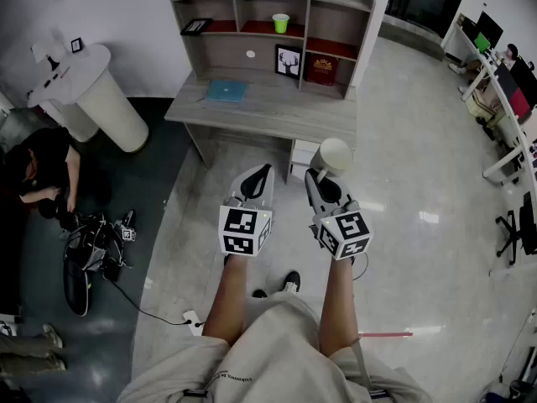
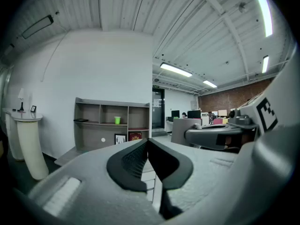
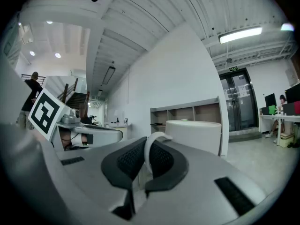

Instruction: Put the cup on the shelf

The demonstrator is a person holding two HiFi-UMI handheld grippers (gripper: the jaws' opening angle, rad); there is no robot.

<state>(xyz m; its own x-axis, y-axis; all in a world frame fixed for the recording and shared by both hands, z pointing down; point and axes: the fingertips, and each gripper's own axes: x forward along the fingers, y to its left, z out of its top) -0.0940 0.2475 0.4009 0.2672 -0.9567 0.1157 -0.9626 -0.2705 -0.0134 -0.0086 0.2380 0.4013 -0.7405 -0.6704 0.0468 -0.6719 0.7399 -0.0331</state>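
A white cup (image 1: 332, 156) hangs in the air in front of the desk, held by its handle (image 3: 151, 150) in my right gripper (image 1: 320, 180), which is shut on it. The cup's body (image 3: 193, 135) stands just beyond the jaws in the right gripper view. My left gripper (image 1: 258, 180) is beside it to the left, shut with nothing between its pads (image 2: 147, 159). The grey shelf unit (image 1: 268, 32) stands on a desk (image 1: 260, 107) ahead, and it also shows far off as a shelf (image 2: 110, 125) in the left gripper view.
On the shelf are a green cup (image 1: 280, 23), a framed deer picture (image 1: 288, 60), a red box (image 1: 321, 69) and a black tray (image 1: 195, 26). A teal book (image 1: 226, 91) lies on the desk. A white round pedestal (image 1: 105, 99) stands left; a seated person (image 1: 40, 175) and cables are on the floor.
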